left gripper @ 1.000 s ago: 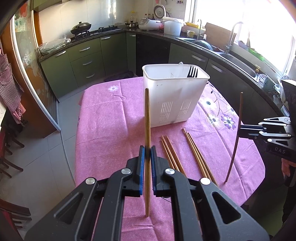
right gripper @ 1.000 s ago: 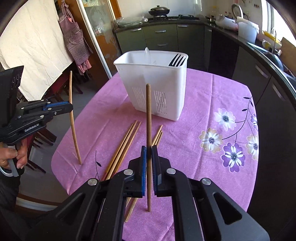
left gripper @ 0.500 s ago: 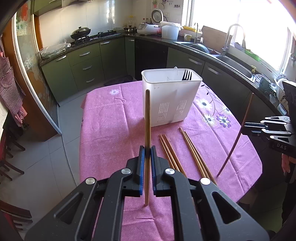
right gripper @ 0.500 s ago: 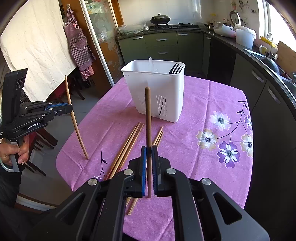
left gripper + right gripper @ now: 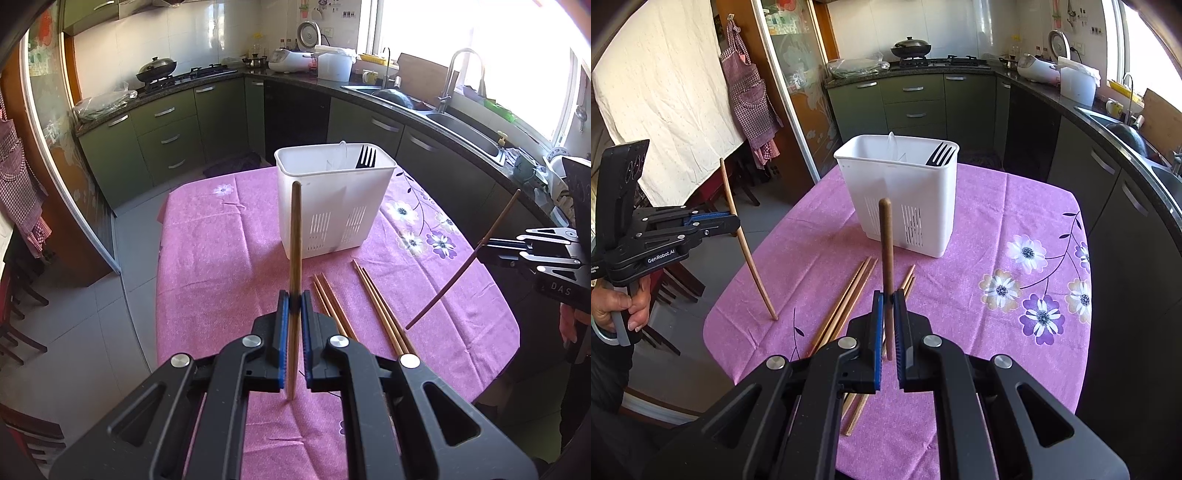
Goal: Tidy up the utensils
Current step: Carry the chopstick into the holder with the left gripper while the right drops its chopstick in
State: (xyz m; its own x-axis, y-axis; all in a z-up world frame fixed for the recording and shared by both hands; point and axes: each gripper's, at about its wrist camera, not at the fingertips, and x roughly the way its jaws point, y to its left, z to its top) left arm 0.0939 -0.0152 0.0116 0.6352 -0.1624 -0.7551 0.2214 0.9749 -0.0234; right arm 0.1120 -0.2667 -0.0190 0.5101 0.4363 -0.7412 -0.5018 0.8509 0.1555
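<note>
Chopsticks: you have one clamped in each gripper. Your left gripper point(image 5: 291, 306) has its fingers point(image 5: 282, 332) closed on a light-brown chopstick point(image 5: 295, 236) that stands nearly upright, long axis vertical, its blunt end up in front of the caddy point(image 5: 332, 206) and its thin tip hanging down just above the pink cloth point(image 5: 207, 258). Your right gripper point(image 5: 888, 306) grips a darker chopstick point(image 5: 886, 243) the same way, blunt end up, tip down between the fingers point(image 5: 878, 332). Seen from the left camera, that dark stick point(image 5: 465, 264) leans, its top toward the sink side and its tip low over the tabletop's right edge.

More chopsticks point(image 5: 380, 306) lie flat on the cloth between the grippers and the caddy, in two loose bundles, long axes running roughly toward the caddy and fanning slightly.

The white caddy stands upright near the middle of the tabletop, slotted walls facing you, with a black fork point(image 5: 940, 153) tines-up in its right compartment and a pale utensil point(image 5: 894, 146) beside it.

Your hand point(image 5: 624, 306) holds the left gripper's handle at the tabletop's left edge.
</note>
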